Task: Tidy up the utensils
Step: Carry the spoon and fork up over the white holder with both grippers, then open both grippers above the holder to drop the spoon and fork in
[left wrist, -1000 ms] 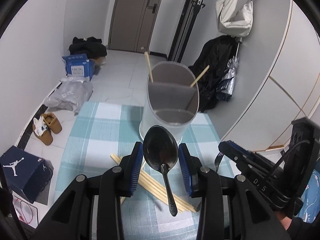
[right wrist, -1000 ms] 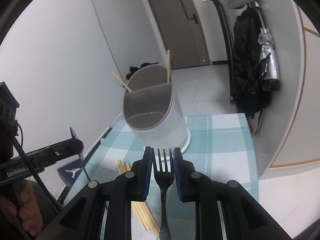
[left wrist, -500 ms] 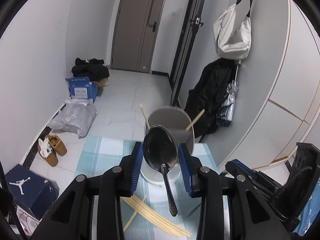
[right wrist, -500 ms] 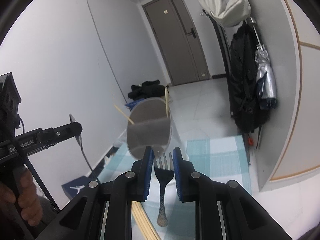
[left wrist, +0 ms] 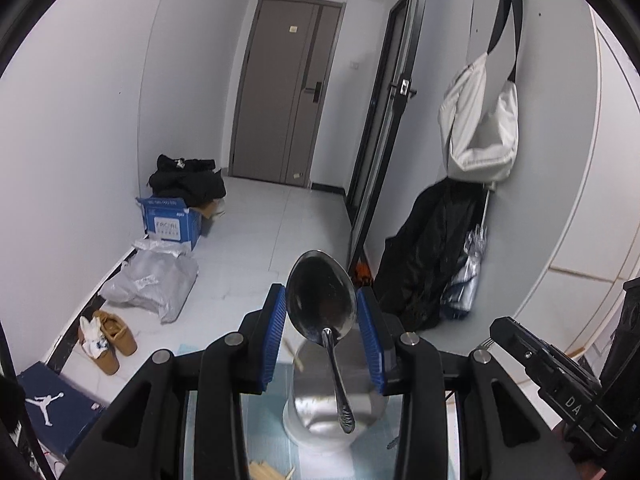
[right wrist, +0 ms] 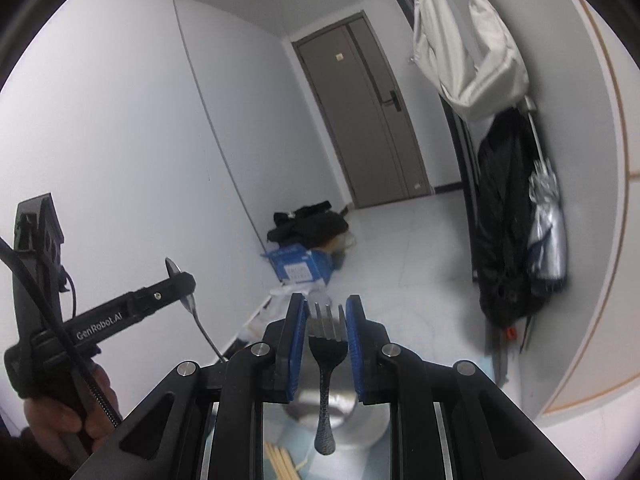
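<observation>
Chopstick (left wrist: 294,356) in grey holder (left wrist: 320,412)

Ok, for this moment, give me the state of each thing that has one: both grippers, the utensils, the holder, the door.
left gripper: shut on spoon
spoon: held by its bowl, handle hanging down
right gripper: shut on fork
fork: held at the tines, handle hanging down
utensil holder: upright below both grippers
chopsticks: loose on the tablecloth
door: closed

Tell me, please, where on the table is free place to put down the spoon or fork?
Little of the table shows. The checked cloth left of the utensil holder looks bare. In front of the holder it is crowded: loose chopsticks lie there. The spoon and fork hang above the holder.
</observation>
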A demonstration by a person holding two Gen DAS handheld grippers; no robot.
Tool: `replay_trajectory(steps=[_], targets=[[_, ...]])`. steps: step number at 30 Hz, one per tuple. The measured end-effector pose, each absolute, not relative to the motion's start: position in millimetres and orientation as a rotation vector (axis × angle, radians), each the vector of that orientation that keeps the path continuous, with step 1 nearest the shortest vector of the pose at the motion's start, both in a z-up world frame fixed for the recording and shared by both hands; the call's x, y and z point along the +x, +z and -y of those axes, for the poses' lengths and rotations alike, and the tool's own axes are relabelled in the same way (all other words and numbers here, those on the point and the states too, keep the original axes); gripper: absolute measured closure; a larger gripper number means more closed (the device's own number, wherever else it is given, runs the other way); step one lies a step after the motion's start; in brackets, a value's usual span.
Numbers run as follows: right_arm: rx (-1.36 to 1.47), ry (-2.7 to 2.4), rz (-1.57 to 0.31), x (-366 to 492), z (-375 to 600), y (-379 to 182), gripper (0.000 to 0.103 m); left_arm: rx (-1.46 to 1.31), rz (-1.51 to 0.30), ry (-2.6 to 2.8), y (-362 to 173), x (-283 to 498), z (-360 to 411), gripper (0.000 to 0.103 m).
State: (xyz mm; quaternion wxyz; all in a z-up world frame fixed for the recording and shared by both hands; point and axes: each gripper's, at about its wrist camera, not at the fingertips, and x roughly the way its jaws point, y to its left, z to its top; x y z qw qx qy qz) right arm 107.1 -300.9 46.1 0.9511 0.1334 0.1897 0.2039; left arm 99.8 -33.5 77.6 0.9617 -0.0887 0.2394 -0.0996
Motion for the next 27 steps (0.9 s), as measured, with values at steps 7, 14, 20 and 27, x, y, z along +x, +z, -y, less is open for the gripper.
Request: replay_trajectory(steps=[7,14,20,27], targets=[[0.288,0.437,-0.348,141,298,80,0.084,-0.197,-0.449,-0.187,86,127,33,0.072],[0.257,0.436,-0.314,172,285,94,0.084,-0.190,-0.442,-0.187,77,153,36,0.072],[0.249,0.427,-0.341,194,276,81,0.084,-0.176,-0.443,-0.208,59,167,40,0.072],[0.235,0.418,-0.375,204,269,61,0.084,-0.174,-0.461,-0.254,45,175,41,0.072]])
